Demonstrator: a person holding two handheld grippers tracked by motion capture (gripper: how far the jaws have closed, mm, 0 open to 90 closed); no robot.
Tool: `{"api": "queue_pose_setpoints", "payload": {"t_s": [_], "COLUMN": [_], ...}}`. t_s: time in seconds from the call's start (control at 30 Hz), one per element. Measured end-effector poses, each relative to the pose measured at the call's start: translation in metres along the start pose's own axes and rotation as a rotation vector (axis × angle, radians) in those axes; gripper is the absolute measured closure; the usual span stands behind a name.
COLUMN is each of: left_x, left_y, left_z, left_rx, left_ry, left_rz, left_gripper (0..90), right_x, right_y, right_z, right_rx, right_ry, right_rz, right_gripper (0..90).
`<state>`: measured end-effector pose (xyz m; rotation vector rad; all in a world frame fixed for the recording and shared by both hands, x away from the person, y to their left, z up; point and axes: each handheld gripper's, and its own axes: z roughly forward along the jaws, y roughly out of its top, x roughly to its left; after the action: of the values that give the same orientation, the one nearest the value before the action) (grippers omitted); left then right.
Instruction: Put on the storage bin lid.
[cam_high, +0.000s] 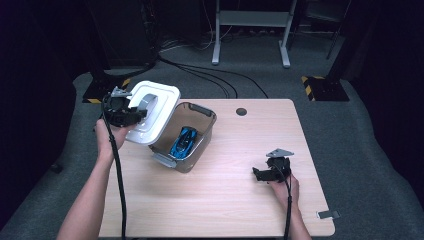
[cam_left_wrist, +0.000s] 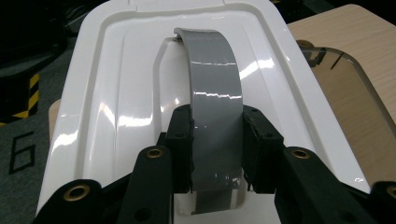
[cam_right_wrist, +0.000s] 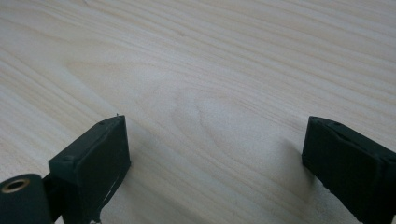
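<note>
At the table's near edge, toward five o'clock from its centre, the right gripper (cam_high: 258, 174) lies low over bare wood, held by the person's right hand (cam_high: 285, 187). In the right gripper view its two black jaws stand spread wide with nothing between them, and wood grain runs free all the way ahead of them. A small grey clip (cam_high: 329, 214) lies at the table's near right corner, well apart from that gripper. The table (cam_high: 250, 145) is open across its whole right half, from the near edge to the far one, where a dark round hole (cam_high: 241, 111) sits near the far rim at about twelve o'clock.

Left of centre, at about nine to ten o'clock, a clear plastic box (cam_high: 186, 137) stands open-topped on the wood, its long side running slantwise. A blue toy car (cam_high: 183, 140) lies inside on the floor of the box. There is bare table at the box's near and right sides.

At ten o'clock, past the table's left edge and above the box's far left rim, the left gripper (cam_high: 140, 114) holds the white lid (cam_high: 157, 112) raised and tilted, clear of the box opening. In the left gripper view the jaws are pinching the lid's curved grey handle (cam_left_wrist: 217, 116) from both sides, pads pressed flat against its edges. The lid's far edge overhangs the grey carpet, where black cables (cam_high: 210, 75) trail toward a grey stand (cam_high: 250, 30) well beyond the table.
</note>
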<state>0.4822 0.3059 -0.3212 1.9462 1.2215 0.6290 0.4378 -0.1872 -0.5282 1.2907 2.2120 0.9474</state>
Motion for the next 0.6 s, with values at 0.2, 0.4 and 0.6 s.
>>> {"api": "queue_pose_setpoints", "payload": {"t_s": [0.2, 0.4, 0.6], "left_x": [-0.009, -0.020, -0.033], "left_y": [0.004, 0.007, 0.009], "left_z": [0.002, 0.006, 0.013], "left_rx": [0.004, 0.016, 0.031], "left_ry": [-0.026, -0.056, -0.086], "left_rz": [0.016, 0.047, 0.079], "left_gripper": [67.2, 67.2, 67.2], "right_x": [0.000, 0.000, 0.000], "right_y": [0.000, 0.000, 0.000], "right_z": [0.000, 0.000, 0.000], "right_rx": [0.000, 0.000, 0.000], "right_ry": [0.000, 0.000, 0.000], "right_rz": [0.000, 0.000, 0.000], "right_gripper": [6.4, 6.4, 6.4]}}
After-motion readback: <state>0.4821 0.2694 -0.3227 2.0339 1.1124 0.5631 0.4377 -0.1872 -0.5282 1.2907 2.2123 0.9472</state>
